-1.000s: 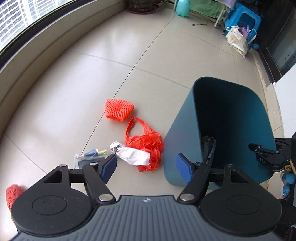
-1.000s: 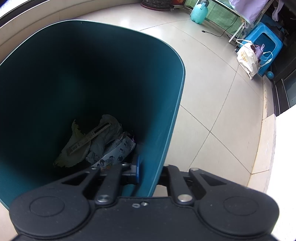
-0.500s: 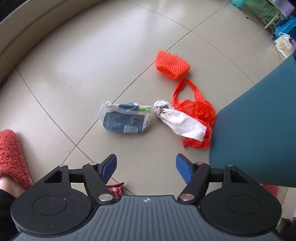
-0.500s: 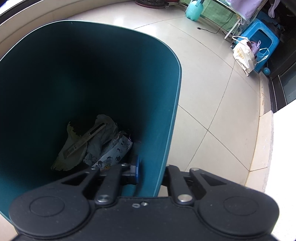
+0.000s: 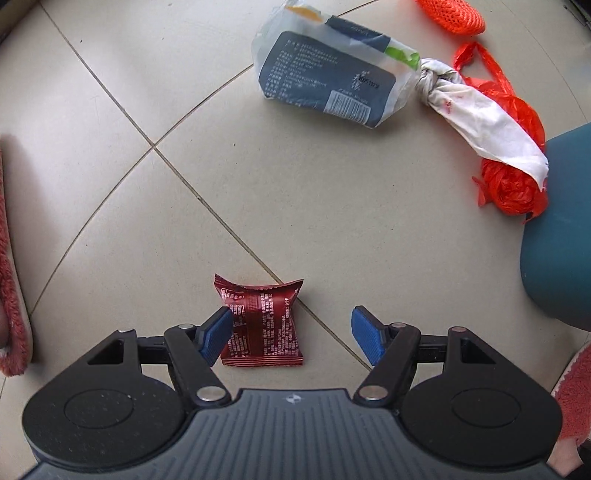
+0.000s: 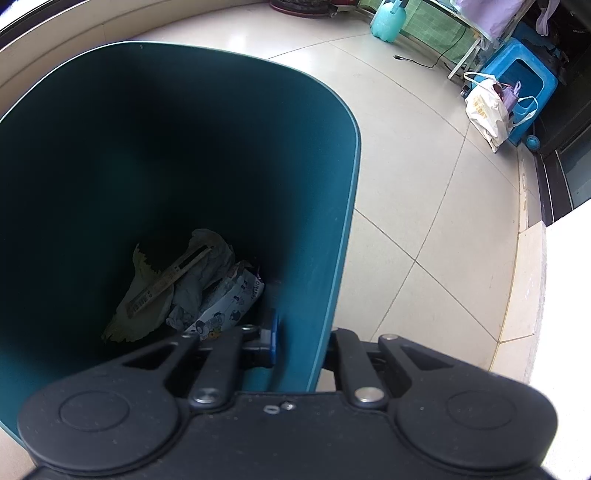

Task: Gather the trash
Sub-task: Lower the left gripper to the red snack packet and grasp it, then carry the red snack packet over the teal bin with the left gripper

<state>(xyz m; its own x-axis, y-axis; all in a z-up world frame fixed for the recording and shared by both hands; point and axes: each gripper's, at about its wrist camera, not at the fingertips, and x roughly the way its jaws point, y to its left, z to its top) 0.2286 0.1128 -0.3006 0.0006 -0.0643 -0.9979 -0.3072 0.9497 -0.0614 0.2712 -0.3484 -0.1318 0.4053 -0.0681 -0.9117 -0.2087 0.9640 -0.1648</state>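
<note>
wrapper point(image 5: 260, 325) between pads, bin point(image 5: 561, 236) right

Looks like a home, probably an enclosed balcony or sunroom. Pale glossy floor tiles point(image 6: 424, 155) run up to a curved low wall point(image 6: 74, 40) along one side. Household stuff sits along the far edge: a blue plastic stool point(image 6: 524, 74), a cloth tote bag point(image 6: 484, 110), a teal spray bottle point(image 6: 388, 18). Fuzzy red slippers point(image 5: 11, 258) on the floor too, so pretty lived-in.
</note>
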